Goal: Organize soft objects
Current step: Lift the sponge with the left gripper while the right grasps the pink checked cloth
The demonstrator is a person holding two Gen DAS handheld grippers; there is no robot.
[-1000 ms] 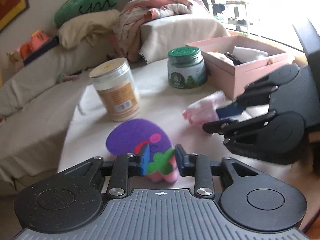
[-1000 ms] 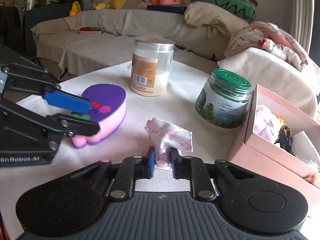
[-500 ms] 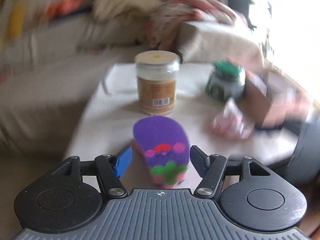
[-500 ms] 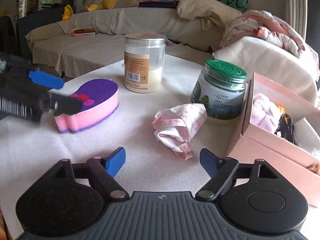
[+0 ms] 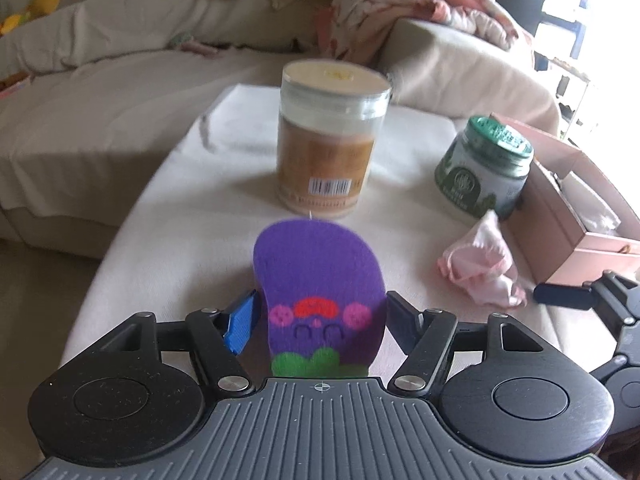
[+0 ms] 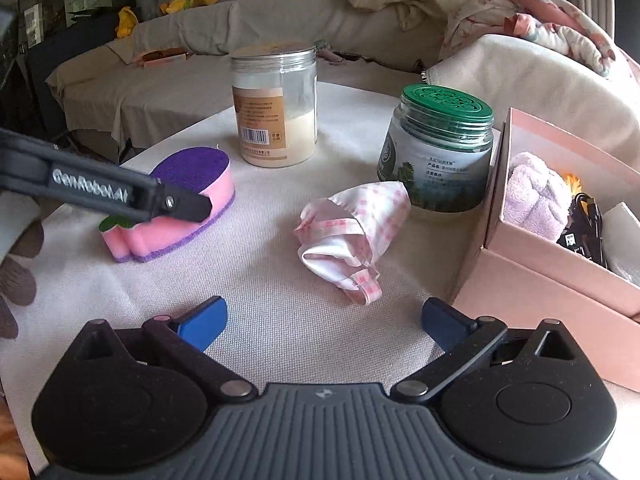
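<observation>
A purple-topped pink sponge [image 5: 316, 264] with a cartoon face lies flat on the white table cover. My left gripper [image 5: 320, 320] straddles its near end. The jaws are opening and the pads stand just off the sponge's sides. In the right wrist view the same sponge [image 6: 216, 200] lies at the left, with the left gripper's finger [image 6: 188, 206] alongside it. A crumpled pink-checked cloth [image 6: 352, 228] lies loose on the table ahead of my right gripper [image 6: 322, 320]. Its jaws are opening wide with nothing between them.
A tall clear jar [image 6: 276, 120] and a green-lidded jar [image 6: 436, 152] stand behind the sponge and cloth. An open pink box [image 6: 540, 292] at the right holds a lilac towel [image 6: 536, 196] and a black cable. A sofa with bedding rings the table. A gloved hand [image 6: 16, 280] shows at the left edge.
Both grippers opened: the left let go of the sponge, the right let go of the cloth. The left gripper rolled level and shifted; the sponge now lies flat between its fingers.
</observation>
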